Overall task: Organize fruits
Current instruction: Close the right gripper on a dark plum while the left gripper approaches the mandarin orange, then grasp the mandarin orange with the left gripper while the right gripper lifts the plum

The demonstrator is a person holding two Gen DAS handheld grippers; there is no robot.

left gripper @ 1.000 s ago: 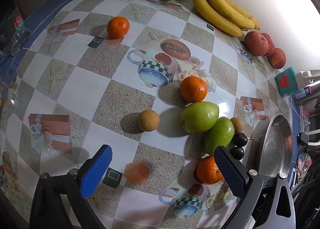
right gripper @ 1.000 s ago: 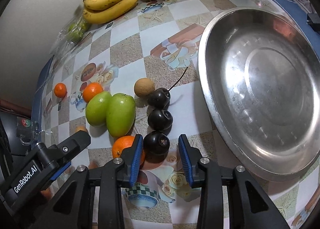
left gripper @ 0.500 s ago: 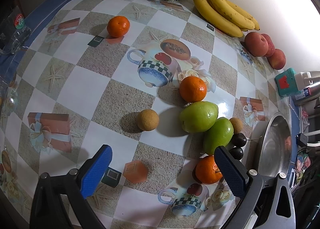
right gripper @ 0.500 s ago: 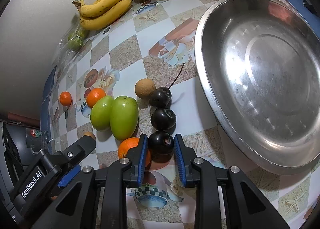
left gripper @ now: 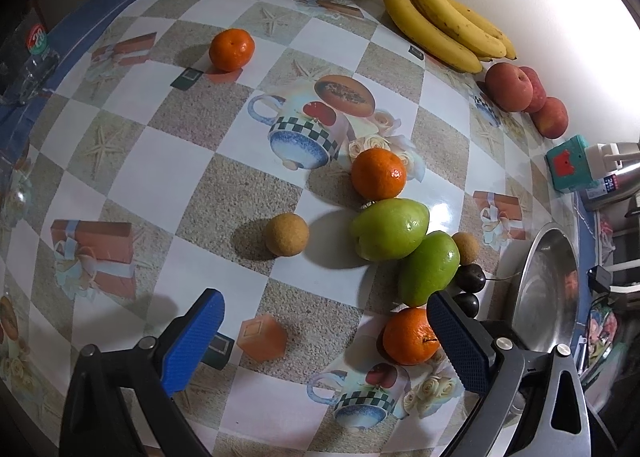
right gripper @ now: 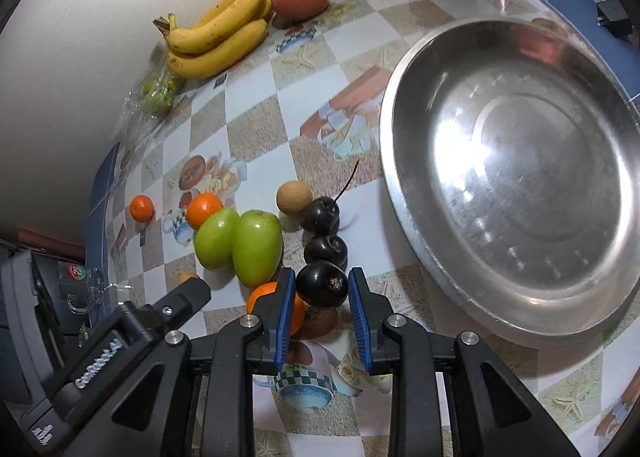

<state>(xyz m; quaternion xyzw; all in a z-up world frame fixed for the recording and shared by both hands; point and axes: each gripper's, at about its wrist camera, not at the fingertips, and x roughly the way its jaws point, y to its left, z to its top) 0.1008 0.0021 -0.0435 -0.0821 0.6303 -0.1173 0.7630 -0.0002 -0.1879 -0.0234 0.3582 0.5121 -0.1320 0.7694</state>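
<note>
Dark fruit [right gripper: 321, 283], seemingly round, pinched between right gripper [right gripper: 322, 286] fingers.

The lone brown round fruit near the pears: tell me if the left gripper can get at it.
Probably yes: the left gripper is open, and the brown fruit sits apart ahead with only bare tablecloth between.

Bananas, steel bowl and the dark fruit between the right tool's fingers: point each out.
bananas [right gripper: 218, 37]: right wrist view, middle of the bunch.
steel bowl [right gripper: 404, 193]: right wrist view, left rim.
dark fruit [right gripper: 322, 283]: right wrist view, centre of its skin.
</note>
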